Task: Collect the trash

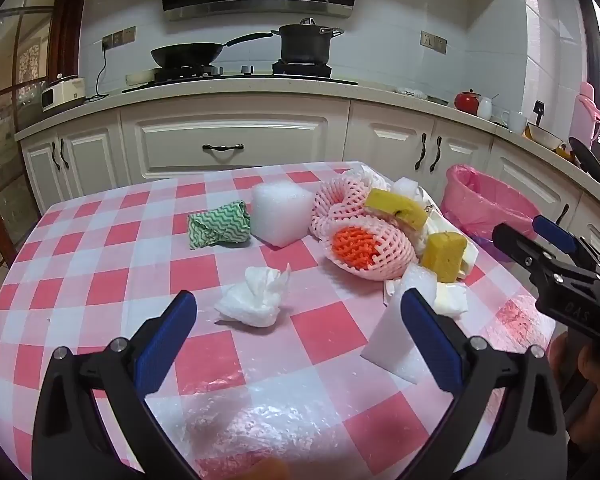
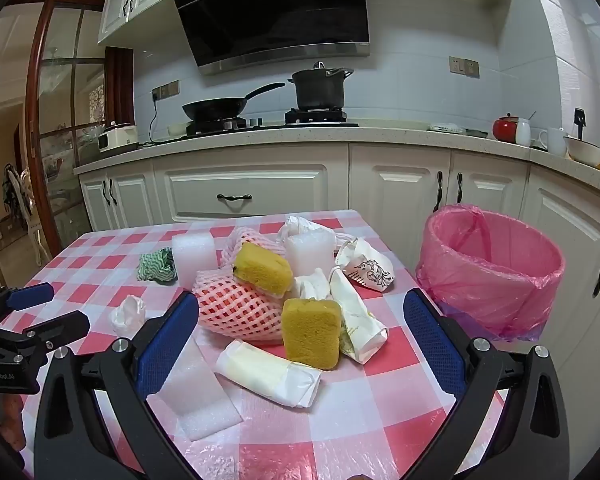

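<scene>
Trash lies on a pink-checked table [image 1: 100, 280] [image 2: 380, 408]: a crumpled white tissue [image 1: 256, 300] [image 2: 129, 315], a green wavy cloth [image 1: 217, 225] [image 2: 156, 266], a white foam block [image 1: 281, 212] [image 2: 193, 255], pink foam fruit nets [image 1: 364, 248] [image 2: 236, 312], two yellow sponges [image 1: 444, 256] [image 2: 310, 332], a rolled white wrapper [image 2: 268, 372], a flat foam sheet [image 1: 396, 340] [image 2: 204, 396] and a crumpled paper cup [image 2: 366, 266]. My left gripper [image 1: 298, 340] hangs open over the table just short of the tissue. My right gripper [image 2: 300, 344] [image 1: 540, 236] is open, the sponge and wrapper between its fingers, untouched.
A bin with a pink liner [image 1: 484, 200] [image 2: 488, 272] stands on the floor off the table's right edge. Behind the table run white cabinets [image 1: 236, 144] and a counter with a wok [image 2: 216, 110] and a pot [image 2: 320, 88]. A glass door [image 2: 68, 120] is at the left.
</scene>
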`<action>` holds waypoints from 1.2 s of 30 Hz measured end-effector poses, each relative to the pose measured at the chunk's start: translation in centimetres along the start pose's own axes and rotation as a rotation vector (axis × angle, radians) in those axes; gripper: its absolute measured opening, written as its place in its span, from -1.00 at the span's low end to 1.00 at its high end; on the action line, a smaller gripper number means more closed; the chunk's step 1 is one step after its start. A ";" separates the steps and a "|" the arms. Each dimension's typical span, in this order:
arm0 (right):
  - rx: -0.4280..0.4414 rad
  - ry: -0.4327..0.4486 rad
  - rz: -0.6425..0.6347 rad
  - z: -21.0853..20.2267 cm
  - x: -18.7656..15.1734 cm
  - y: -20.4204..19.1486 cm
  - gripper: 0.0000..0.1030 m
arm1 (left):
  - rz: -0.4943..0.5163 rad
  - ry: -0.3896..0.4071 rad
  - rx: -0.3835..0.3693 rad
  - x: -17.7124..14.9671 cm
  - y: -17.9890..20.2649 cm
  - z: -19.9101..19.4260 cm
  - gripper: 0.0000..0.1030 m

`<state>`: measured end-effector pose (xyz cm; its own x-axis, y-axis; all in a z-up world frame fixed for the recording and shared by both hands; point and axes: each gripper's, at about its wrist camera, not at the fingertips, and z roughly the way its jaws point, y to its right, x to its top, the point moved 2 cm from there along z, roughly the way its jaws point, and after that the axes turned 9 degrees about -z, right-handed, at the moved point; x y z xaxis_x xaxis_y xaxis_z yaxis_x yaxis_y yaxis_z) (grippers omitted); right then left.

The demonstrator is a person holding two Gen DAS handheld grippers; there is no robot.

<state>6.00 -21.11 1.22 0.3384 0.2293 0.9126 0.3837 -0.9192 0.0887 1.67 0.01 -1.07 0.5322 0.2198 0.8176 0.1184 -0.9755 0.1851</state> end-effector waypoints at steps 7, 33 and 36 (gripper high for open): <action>-0.003 -0.002 -0.008 0.1 0.0 0.0 0.87 | -0.005 0.002 -0.005 0.0 0.0 0.0 0.92; -0.001 -0.001 -0.007 0.1 0.0 -0.1 0.87 | -0.006 0.003 -0.005 0.0 0.0 0.0 0.92; 0.000 -0.001 -0.006 0.1 -0.1 -0.1 0.87 | -0.006 0.003 -0.006 0.0 0.0 0.0 0.92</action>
<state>6.06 -21.02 1.10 0.3370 0.2352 0.9117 0.3857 -0.9178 0.0942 1.66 0.04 -1.07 0.5290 0.2256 0.8181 0.1169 -0.9742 0.1930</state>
